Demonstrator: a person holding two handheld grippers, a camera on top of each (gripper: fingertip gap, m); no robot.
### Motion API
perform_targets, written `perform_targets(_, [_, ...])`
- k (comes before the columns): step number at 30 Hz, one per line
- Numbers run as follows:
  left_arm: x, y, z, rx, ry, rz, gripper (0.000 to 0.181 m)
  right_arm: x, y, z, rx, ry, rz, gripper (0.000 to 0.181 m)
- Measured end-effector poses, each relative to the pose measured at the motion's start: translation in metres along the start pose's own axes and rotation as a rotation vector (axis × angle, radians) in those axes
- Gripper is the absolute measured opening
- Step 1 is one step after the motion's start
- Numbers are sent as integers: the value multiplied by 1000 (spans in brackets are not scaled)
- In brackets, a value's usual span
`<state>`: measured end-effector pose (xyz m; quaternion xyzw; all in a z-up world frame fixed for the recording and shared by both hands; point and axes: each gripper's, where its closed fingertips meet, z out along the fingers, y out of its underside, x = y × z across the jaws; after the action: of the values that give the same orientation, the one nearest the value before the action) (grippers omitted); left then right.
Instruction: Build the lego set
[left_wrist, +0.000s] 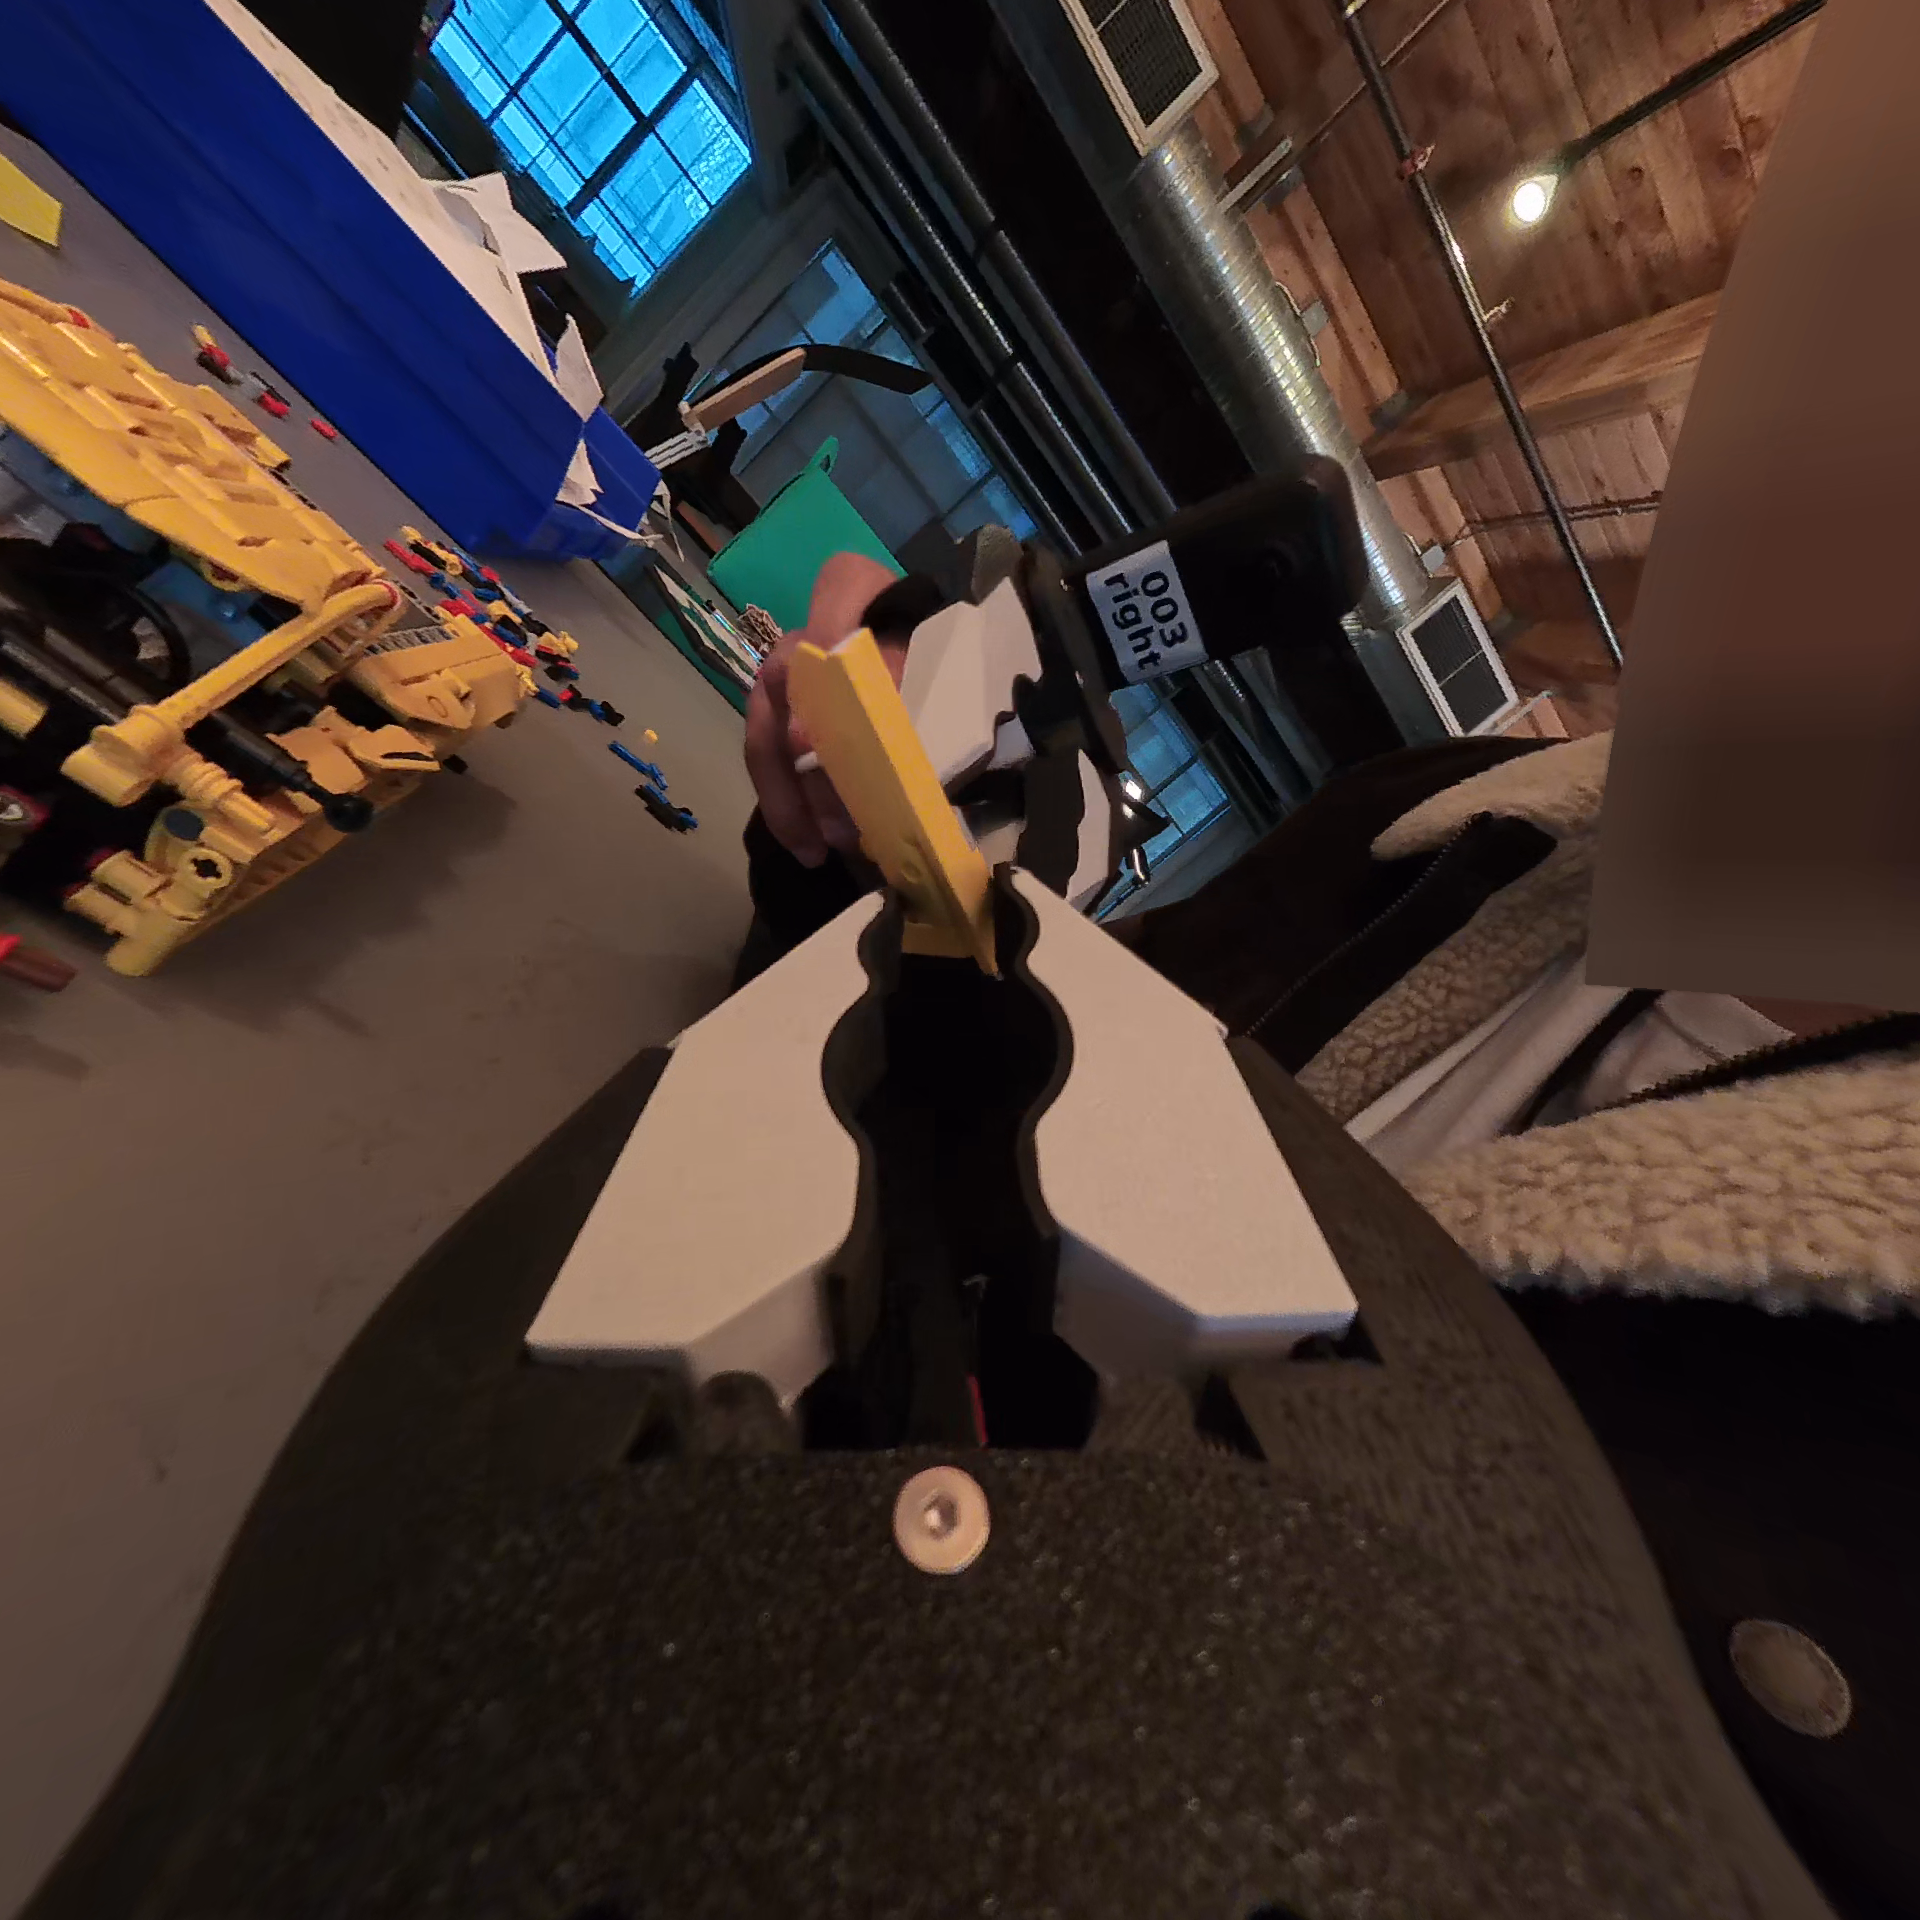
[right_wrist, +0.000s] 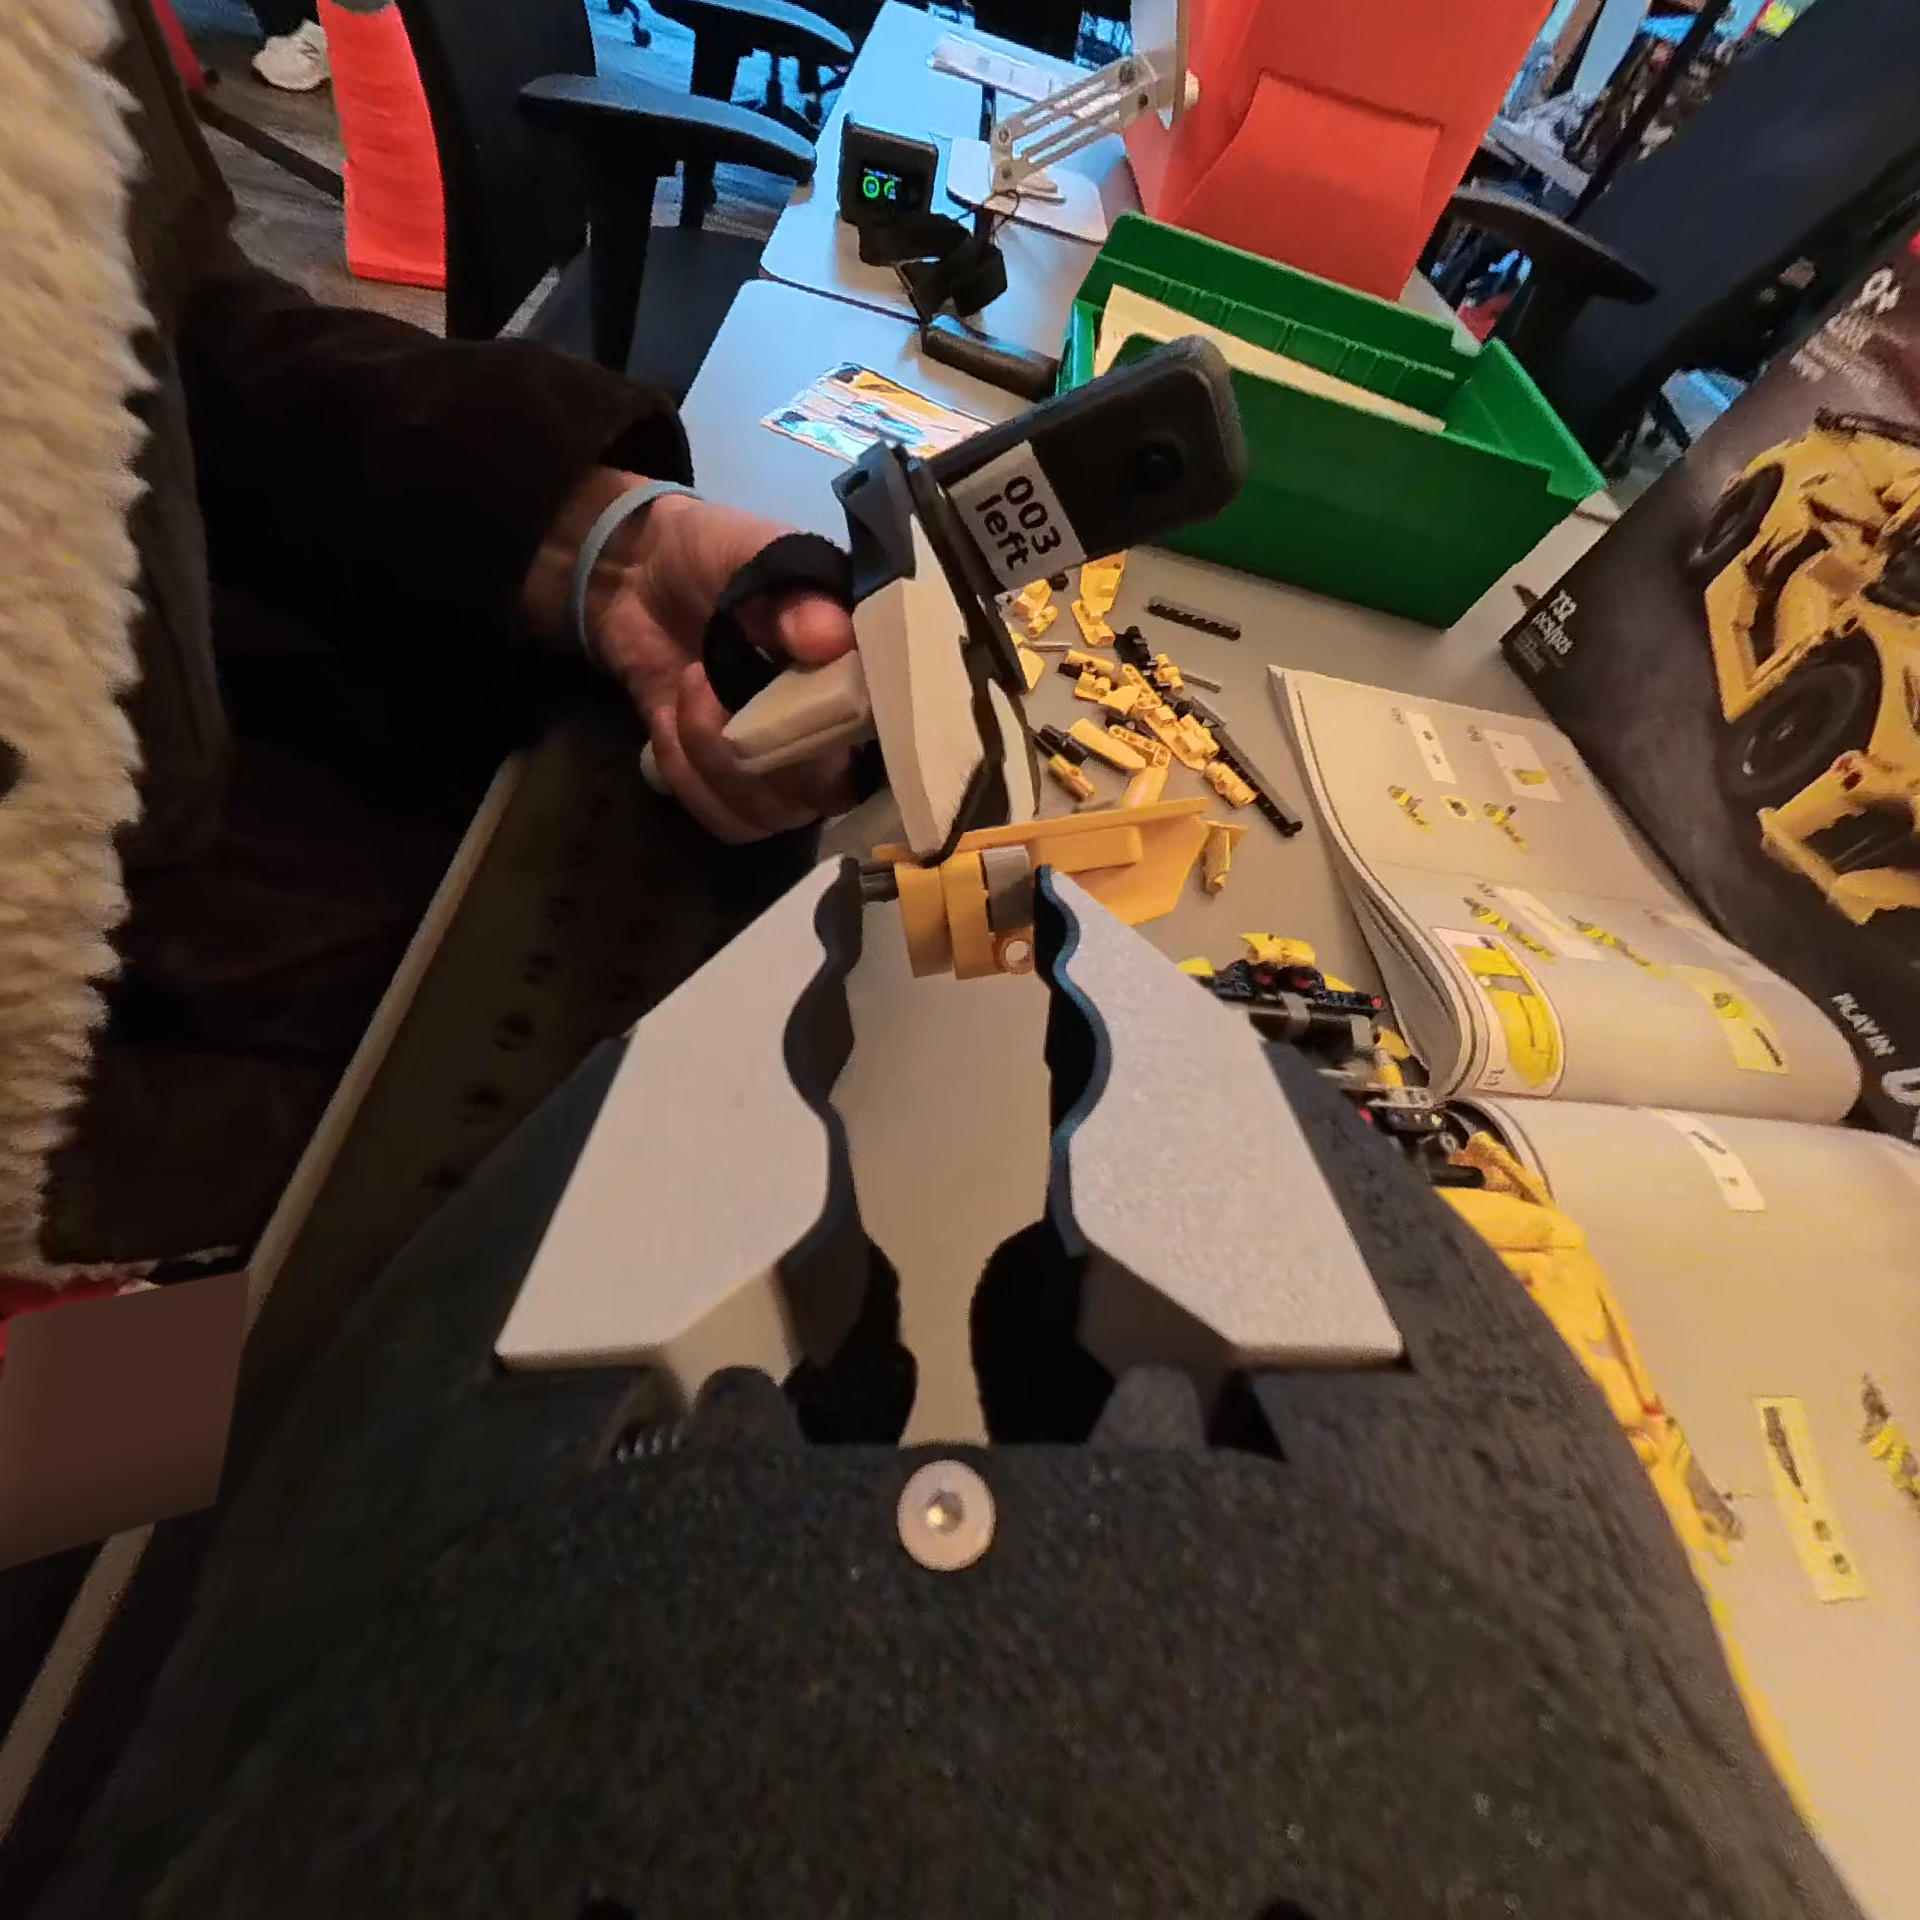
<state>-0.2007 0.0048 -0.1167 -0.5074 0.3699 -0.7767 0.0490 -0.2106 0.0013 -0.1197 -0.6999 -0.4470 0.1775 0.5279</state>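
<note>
Between our grippers, above the desk (right_wrist: 1382, 644), the yellow panel assembly (left_wrist: 883, 769) hung: left gripper (left_wrist: 951, 925) pinching its edge, right gripper (right_wrist: 951, 904) spread beside its hinge. Light, stiff, likely pops apart; grip flat faces.

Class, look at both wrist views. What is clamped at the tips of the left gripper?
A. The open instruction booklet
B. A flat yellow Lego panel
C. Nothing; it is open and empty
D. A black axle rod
B. In the left wrist view the left gripper has its fingertips closed on one end of the flat yellow Lego panel, which sticks out beyond them toward the right gripper.
</note>
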Motion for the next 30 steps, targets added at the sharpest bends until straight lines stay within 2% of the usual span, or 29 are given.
perform_targets(14, [3,0,0,-2,46,-43,17,-2,-4,-2,-4,28,-29,27])
perform_targets(24, [-1,1,1,-4,22,-44,17,1,1,-1,-34,44,-45,25])
perform_targets(27, [1,-1,1,11,39,-50,17,3,-2,-1,13,48,-85,25])
perform_targets(30, [3,-8,0,49,68,-71,19,7,-7,-2,100,-23,83,25])
